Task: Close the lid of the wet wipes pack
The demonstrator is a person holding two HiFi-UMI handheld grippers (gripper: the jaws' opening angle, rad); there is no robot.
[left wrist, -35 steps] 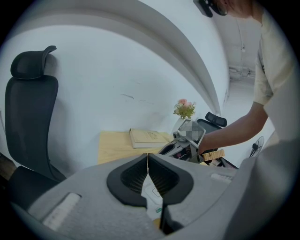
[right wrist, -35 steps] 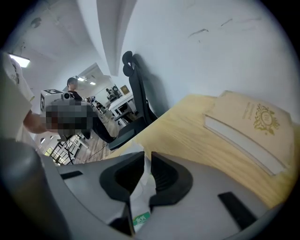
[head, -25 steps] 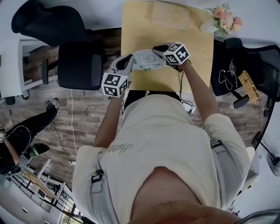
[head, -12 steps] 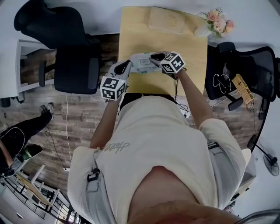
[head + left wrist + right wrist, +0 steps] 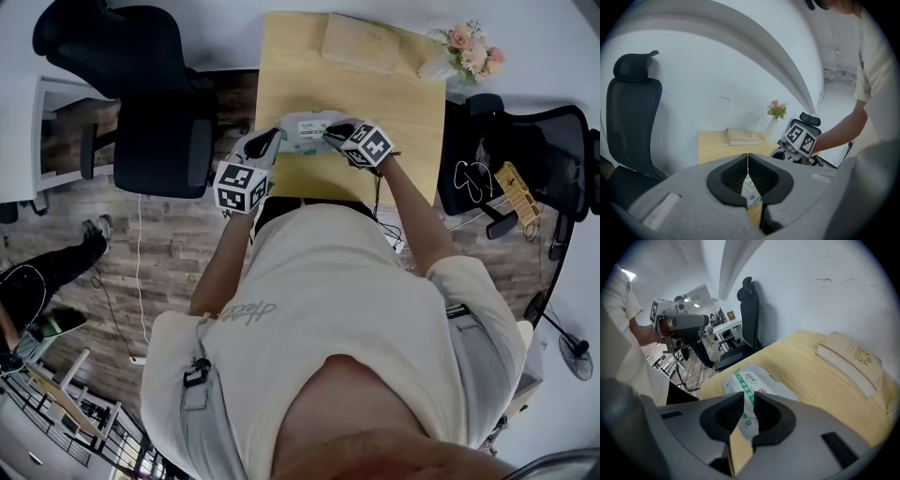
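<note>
The white and green wet wipes pack (image 5: 305,128) lies flat on the wooden table (image 5: 394,94), near its front left part. My left gripper (image 5: 273,140) is at the pack's left end. In the left gripper view its jaws (image 5: 747,157) meet at the tips, with an edge of the pack (image 5: 751,190) between the pads. My right gripper (image 5: 334,127) rests over the pack's right half. Its jaws (image 5: 749,398) stand almost together, a thin slit apart, above the pack (image 5: 757,383). The lid is hidden under them.
A closed book (image 5: 361,42) lies at the table's far edge, and a vase of flowers (image 5: 464,47) stands at the far right corner. A black office chair (image 5: 159,141) stands left of the table, another (image 5: 511,150) to the right. My torso fills the near view.
The right gripper has slid a little toward the pack's near side. The left gripper stays at the pack's left end. The head view has shifted slightly.
</note>
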